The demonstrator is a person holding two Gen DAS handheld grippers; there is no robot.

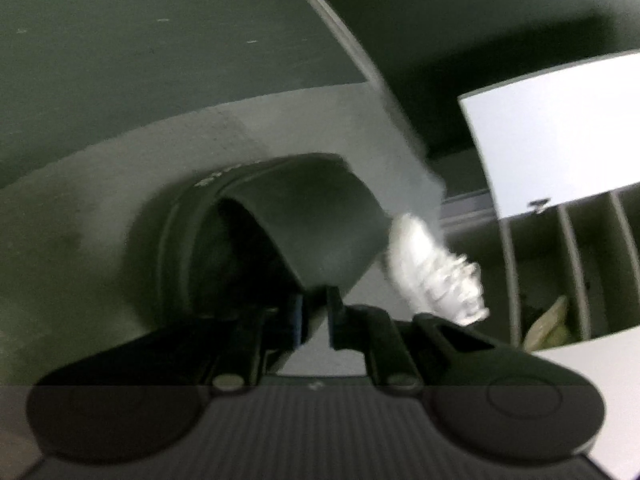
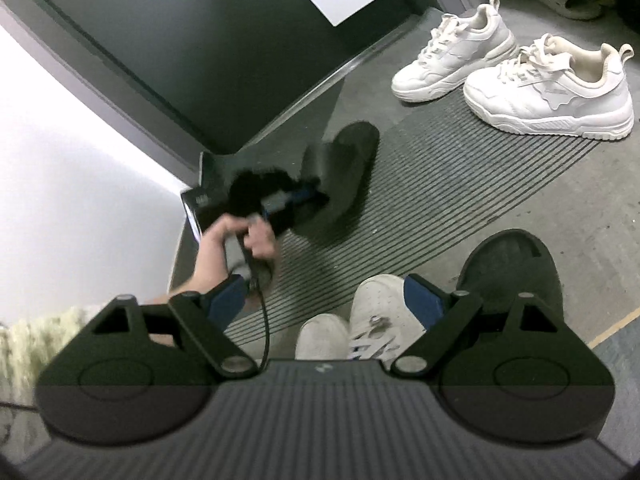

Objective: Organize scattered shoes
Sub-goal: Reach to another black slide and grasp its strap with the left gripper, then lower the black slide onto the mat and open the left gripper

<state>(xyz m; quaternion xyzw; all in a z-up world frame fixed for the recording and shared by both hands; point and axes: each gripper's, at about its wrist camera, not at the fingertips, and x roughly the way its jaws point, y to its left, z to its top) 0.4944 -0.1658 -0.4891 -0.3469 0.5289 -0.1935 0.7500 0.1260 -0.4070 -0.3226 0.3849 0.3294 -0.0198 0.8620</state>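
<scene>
Left claw [image 1: 314, 312] pinching black slide's [image 1: 304, 216] strap; second slide [image 2: 516, 268] only right-view.

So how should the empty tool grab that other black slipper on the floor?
Grip the slipper by its strap, coming from above with the right tool. It lies flat, sole down, just ahead of that open tool, and the strap arches up off the sole, so one finger can slip under it.

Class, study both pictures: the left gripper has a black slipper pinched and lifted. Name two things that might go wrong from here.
1. The left gripper pinches only the strap edge of the black slipper, so the slipper may slip out.
2. The dangling slipper hangs near the white sneakers, already paired on the mat, and may knock them apart.
</scene>
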